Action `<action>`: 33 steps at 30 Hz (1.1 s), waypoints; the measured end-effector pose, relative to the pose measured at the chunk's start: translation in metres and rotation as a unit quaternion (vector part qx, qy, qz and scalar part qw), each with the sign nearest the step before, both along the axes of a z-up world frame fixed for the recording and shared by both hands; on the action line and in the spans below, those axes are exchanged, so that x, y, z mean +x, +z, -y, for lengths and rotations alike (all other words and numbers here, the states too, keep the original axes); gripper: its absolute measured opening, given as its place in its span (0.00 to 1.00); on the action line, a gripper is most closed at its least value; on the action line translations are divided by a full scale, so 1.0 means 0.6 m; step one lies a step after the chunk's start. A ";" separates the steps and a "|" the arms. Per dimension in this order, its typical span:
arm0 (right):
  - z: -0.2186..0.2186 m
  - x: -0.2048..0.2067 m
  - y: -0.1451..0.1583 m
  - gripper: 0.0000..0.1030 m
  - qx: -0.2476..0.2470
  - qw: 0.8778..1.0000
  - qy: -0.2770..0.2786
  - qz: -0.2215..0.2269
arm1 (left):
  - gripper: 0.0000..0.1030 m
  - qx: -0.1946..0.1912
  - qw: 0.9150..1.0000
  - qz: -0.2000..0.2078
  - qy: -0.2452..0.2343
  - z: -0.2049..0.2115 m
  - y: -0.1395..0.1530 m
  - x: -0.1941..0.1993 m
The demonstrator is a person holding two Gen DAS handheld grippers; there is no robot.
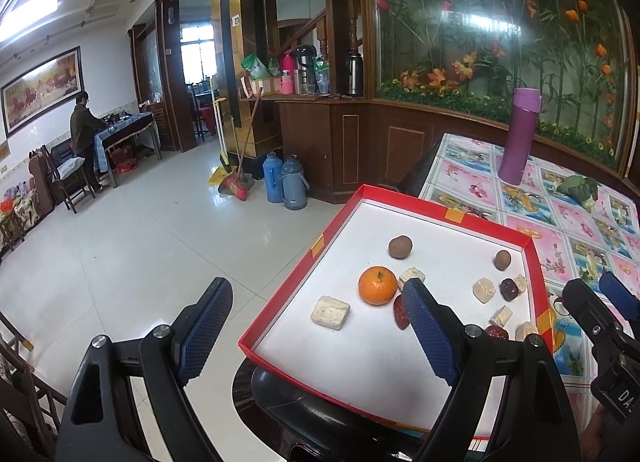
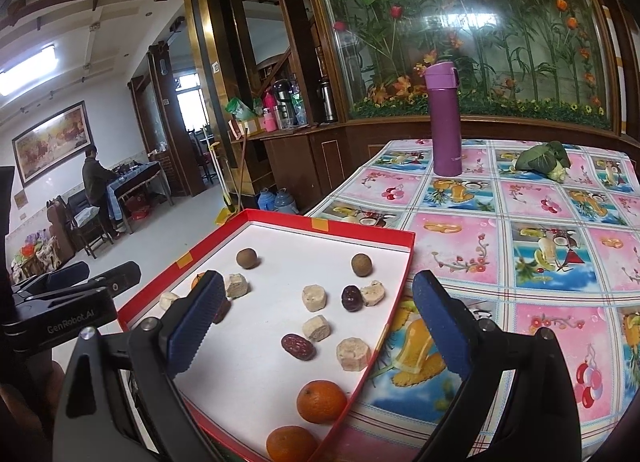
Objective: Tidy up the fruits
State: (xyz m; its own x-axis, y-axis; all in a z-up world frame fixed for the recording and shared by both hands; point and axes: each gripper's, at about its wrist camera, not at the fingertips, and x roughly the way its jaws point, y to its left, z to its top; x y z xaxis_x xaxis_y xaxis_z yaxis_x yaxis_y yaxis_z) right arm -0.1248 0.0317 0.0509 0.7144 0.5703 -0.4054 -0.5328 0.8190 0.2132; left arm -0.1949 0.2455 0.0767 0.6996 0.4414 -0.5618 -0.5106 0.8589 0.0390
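My 2 cameras look forward along my jaws, close above the red tray (image 1: pixel 424 204) at the desk's (image 2: pixel 500 238) edge. The left one faces its floor-side corner, the right its desk side. Both share the tray, purple bottle (image 2: pixel 445 118) and room beyond.

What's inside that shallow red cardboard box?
In the red box: oranges, brown longans, dark dates, pale cubes. A gripper finger hides part of another orange.

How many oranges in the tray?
3. Two sit at the near right corner; one lies by the left wall, mostly hidden behind the right claw's finger there. More may be hidden.
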 end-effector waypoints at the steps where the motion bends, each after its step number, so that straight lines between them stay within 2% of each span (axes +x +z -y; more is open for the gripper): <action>1: -0.002 0.000 0.000 0.93 0.000 1.000 0.001 -0.002 | 0.85 -0.001 1.000 0.000 0.000 -0.002 0.000 -0.001; 33: -0.065 -0.013 0.008 0.93 -0.029 1.000 0.004 0.002 | 0.85 -0.023 1.000 -0.007 -0.010 -0.050 -0.014 -0.015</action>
